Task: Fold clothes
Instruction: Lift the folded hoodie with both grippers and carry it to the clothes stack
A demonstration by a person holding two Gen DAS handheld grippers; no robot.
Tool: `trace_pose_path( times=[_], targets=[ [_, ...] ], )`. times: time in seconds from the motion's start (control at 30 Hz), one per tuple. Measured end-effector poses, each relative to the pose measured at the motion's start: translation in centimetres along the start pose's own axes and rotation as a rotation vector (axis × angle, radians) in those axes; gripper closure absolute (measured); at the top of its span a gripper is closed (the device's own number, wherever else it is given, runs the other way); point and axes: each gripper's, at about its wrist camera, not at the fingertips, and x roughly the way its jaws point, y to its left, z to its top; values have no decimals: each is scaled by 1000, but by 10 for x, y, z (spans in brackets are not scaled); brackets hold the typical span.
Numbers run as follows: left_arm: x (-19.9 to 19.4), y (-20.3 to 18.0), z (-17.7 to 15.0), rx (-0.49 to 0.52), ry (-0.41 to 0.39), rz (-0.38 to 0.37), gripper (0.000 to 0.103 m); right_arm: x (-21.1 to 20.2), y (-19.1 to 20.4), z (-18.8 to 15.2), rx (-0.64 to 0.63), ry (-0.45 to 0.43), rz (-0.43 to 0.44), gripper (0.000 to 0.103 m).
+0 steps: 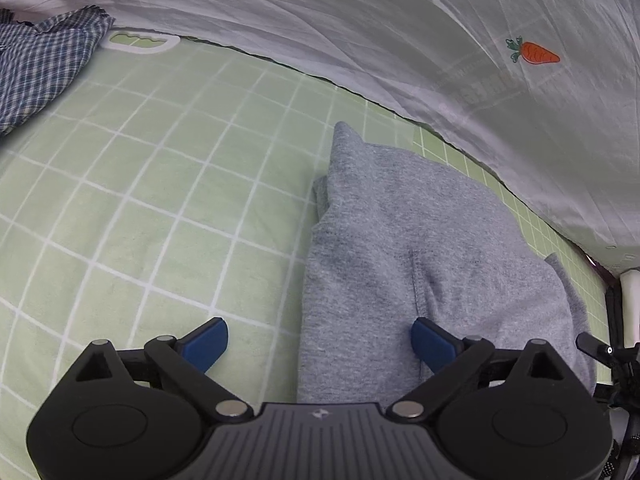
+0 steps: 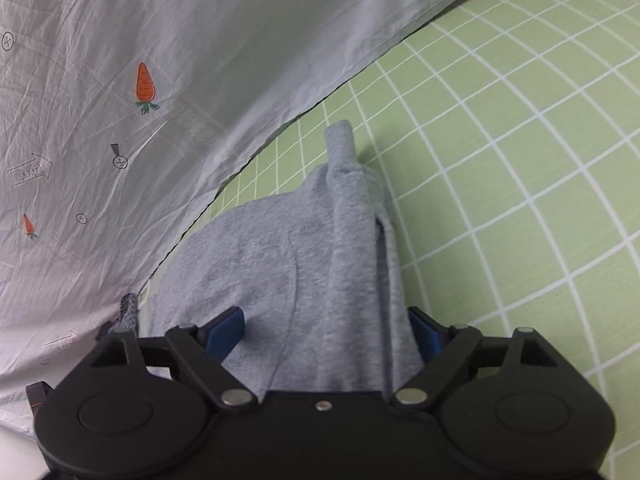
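Observation:
A grey knit garment (image 1: 420,248) lies folded in a narrow stack on the green checked sheet (image 1: 160,184). My left gripper (image 1: 320,344) is open, its blue pads (image 1: 208,344) spread over the garment's left edge near its close end. In the right wrist view the same grey garment (image 2: 280,264) runs away from me, with a rolled fold along its right side. My right gripper (image 2: 326,330) is open, its blue pads (image 2: 226,330) spread wide on either side of the cloth, which passes between them.
A white sheet printed with carrots (image 1: 440,60) lies along the far side and also shows in the right wrist view (image 2: 120,100). A blue plaid garment (image 1: 40,68) lies bunched at the far left, beside a white plastic handle-shaped piece (image 1: 140,42).

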Motion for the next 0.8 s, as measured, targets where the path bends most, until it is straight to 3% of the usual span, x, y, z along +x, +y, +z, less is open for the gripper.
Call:
trace_pose_path(
  times=[0.27, 0.4, 0.47, 0.6, 0.8],
  targets=[
    [13, 11, 2, -47, 52, -221, 5, 19, 4, 2, -16, 57, 138, 0],
    [21, 11, -7, -127, 101, -369, 5, 21, 5, 2, -26, 93, 170, 0],
    [18, 8, -13, -129, 77, -372, 5, 21, 4, 1, -19, 99, 188, 0],
    [14, 23, -13, -241, 54, -393, 5, 18, -11, -1, 63, 73, 246, 0],
    [5, 39, -12, -308, 25, -449, 5, 16, -6, -4, 29, 58, 233, 0]
  ],
)
